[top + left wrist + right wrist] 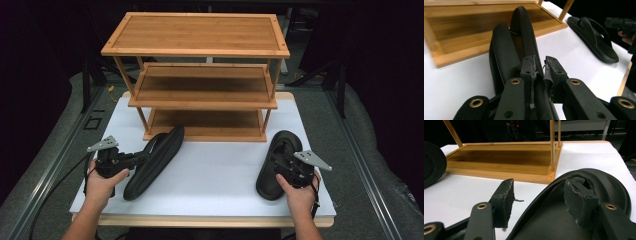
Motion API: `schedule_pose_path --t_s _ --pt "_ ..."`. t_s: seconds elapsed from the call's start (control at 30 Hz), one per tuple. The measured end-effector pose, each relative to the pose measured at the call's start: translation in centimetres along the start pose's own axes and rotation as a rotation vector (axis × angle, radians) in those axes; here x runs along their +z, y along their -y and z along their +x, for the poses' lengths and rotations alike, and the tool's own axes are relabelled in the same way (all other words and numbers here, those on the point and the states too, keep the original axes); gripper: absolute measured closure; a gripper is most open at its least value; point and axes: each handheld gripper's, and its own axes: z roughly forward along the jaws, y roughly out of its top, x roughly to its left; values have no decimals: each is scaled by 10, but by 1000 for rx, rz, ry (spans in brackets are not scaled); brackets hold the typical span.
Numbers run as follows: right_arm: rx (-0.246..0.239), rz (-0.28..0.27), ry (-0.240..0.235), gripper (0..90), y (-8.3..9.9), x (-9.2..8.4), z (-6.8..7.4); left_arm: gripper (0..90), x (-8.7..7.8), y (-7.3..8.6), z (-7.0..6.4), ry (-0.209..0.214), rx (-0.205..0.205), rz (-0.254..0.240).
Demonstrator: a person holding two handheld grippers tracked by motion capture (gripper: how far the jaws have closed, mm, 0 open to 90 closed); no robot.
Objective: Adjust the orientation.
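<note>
Slippage is the main risk: left flip-flop (153,161), tipped on edge near the shelf (200,75) base, is pinched by the left gripper (539,65) on a thin strap only. Right gripper (539,202) is spread unclenched astride the right flip-flop's (276,162) rim on the table (215,170); grip could be missed.

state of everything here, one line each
left slipper: tipped on its edge, pinched in the left claw
right slipper: flat on the table, sole down, its edge between the jaws of the right claw
left claw: shut on the slipper
right claw: open, astride the slipper's edge
shelf rack: upright, all three shelves empty
</note>
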Motion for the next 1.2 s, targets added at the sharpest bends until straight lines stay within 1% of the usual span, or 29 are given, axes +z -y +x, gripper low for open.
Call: schedule_pose_path --t_s 0.03,0.07,0.1,0.13,0.17,0.2,0.23,0.27,0.3,0.33,0.4,0.43,0.47,0.5,0.53,0.6,0.63,0.67,0.77,0.83,0.9,0.93,0.97,1.0,1.07,1.13,1.2 --pt "0 0 1 410 0 0 0 755 6 2 -9 29 4 -2" --pt "0 -1 1 410 0 0 0 749 10 3 -14 48 11 -3" --pt "0 -1 1 410 0 0 0 749 10 3 -14 48 11 -3" --pt "2 -1 1 410 0 -1 -1 749 15 4 -19 70 4 -10" --pt "2 -1 1 410 0 -1 -1 744 15 4 -19 70 4 -10" --pt "3 -1 1 410 0 -1 -1 744 18 5 -22 74 9 -8" --pt "6 -2 4 410 0 -1 -1 733 21 7 -25 107 -6 -10" --pt "3 -1 2 410 0 -1 -1 725 21 7 -25 107 -6 -10" --pt "5 -1 2 410 0 -1 -2 710 24 9 -28 137 -5 -7" --pt "5 -1 2 410 0 -1 -2 687 24 9 -28 137 -5 -7" --pt "5 -1 3 410 0 -1 -2 676 26 9 -30 150 8 -3" --pt "8 5 3 410 -1 -1 -2 672 25 9 -31 147 16 -8" --pt "9 0 4 411 0 -1 -2 651 25 9 -31 149 23 -8" --pt "9 2 3 411 -1 -1 -2 625 25 9 -30 123 31 -11" --pt "8 -11 2 410 0 -1 -2 612 24 10 -29 111 30 -9" --pt "9 -11 2 410 0 -1 -2 606 24 10 -27 109 26 -4" --pt "4 -1 2 410 0 -1 -2 605 25 12 -24 89 24 2" --pt "4 -1 2 410 0 -1 -2 605 25 13 -22 71 31 11" --pt "7 1 1 410 0 0 -1 601 27 16 -13 50 33 34" --pt "5 1 1 410 0 0 -1 598 27 18 -9 55 25 45" --pt "6 2 2 410 0 0 -1 576 28 21 -4 42 41 63" --pt "6 2 2 410 0 0 -1 572 28 21 -4 42 41 63" --pt "6 2 1 411 0 0 -1 570 31 24 0 43 35 77" --pt "6 2 1 411 0 0 -1 569 31 24 0 43 35 77" --pt "3 1 0 410 0 0 -1 563 34 27 3 28 48 107" --pt "6 3 -1 410 0 0 -1 560 37 29 4 34 52 132" --pt "6 3 -1 410 0 0 -1 563 39 31 4 50 54 151"
